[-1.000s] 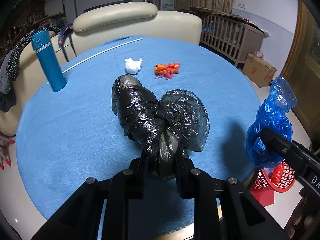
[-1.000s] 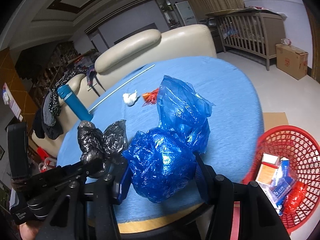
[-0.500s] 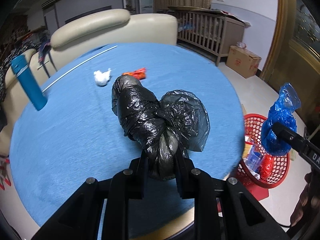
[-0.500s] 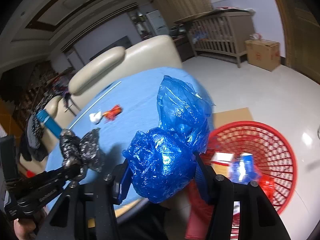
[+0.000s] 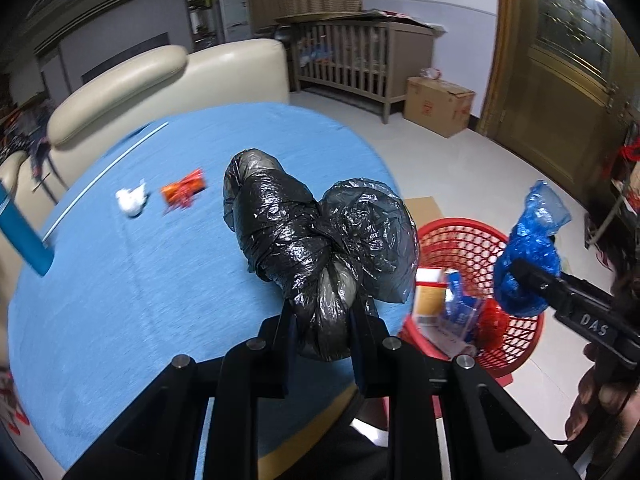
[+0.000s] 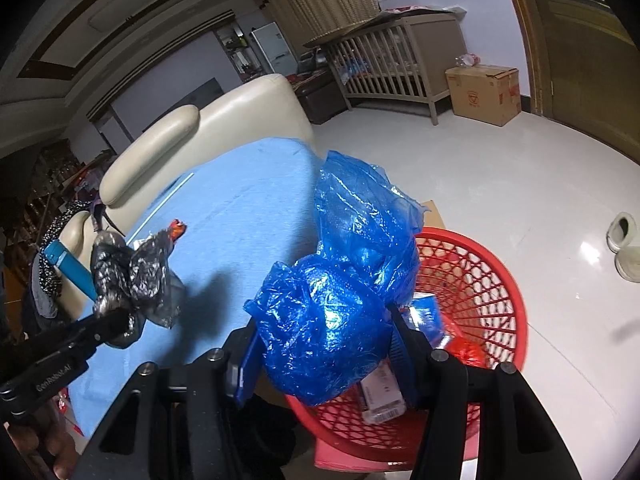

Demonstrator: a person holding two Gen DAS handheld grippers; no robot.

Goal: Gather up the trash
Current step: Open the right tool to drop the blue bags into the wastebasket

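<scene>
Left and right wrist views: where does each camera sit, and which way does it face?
Left wrist: behind the left claw, shut on a black bag, facing over the blue table; the right claw enters at right.
Right wrist: behind the right claw, shut on a blue bag, above the red basket.
Shared: both bags, basket, table.

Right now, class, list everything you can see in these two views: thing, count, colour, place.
Crumpled black plastic bag: 1, black, in left gripper.
Crumpled blue plastic bag: 1, blue, in right gripper, over basket.
Red mesh plastic basket: 1, red, on floor beside table, holding packets.
Round blue-clothed table: 1, blue.
White tissue wad: 1, white, on table.
Orange wrapper: 1, orange, beside tissue.
Blue bottle: 1, table's left edge.
Cardboard box: 1, brown, floor.
Left gripper: shut.
Right gripper: shut.
</scene>
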